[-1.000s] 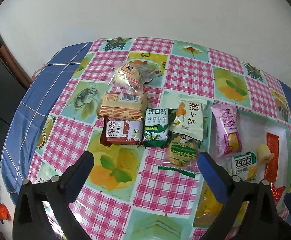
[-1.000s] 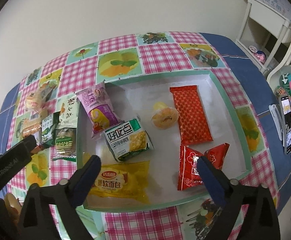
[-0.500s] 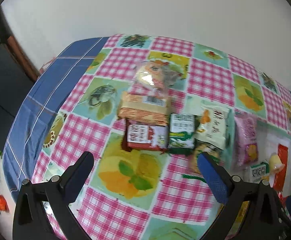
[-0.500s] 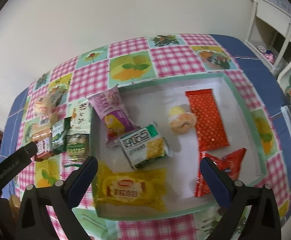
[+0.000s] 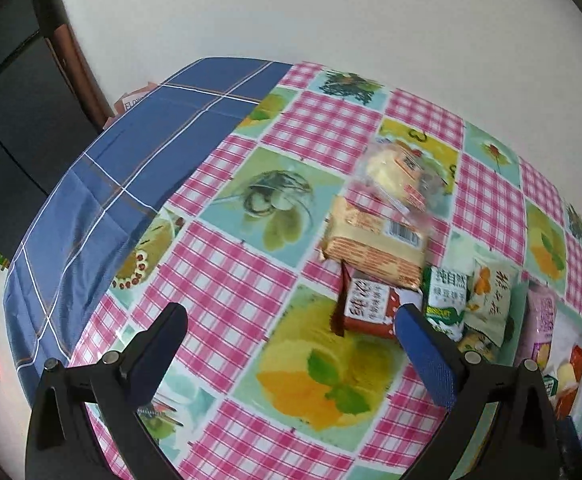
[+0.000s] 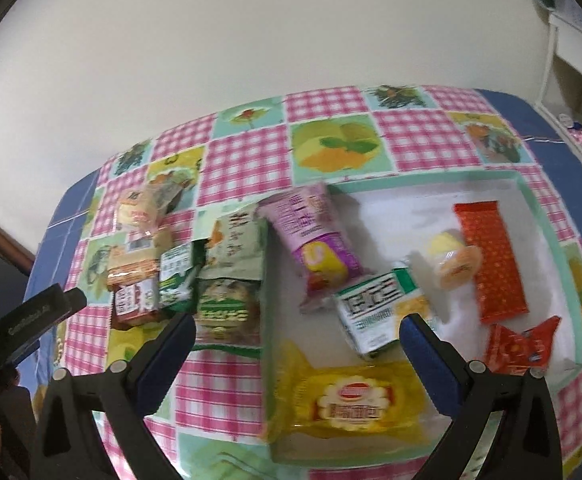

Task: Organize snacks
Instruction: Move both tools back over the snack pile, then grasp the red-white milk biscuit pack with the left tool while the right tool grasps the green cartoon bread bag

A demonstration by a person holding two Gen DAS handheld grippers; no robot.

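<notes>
Left gripper (image 5: pixel 291 316) fingers spread wide, empty | right gripper (image 6: pixel 297 328) same | tray (image 6: pixel 531 196) rim between snack groups

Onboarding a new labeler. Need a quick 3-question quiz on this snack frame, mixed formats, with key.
1. True or false: the left gripper is shut on a snack.
2. Which lies inside the tray? A) long red packet B) red-brown packet C) clear-wrapped cake
3. Fill in: the purple packet lies across the tray's ____ edge, seen from the right wrist.

Key
1. False: both it and the right gripper are open and hold nothing.
2. A; the other two lie on the tablecloth.
3. Left.
</notes>
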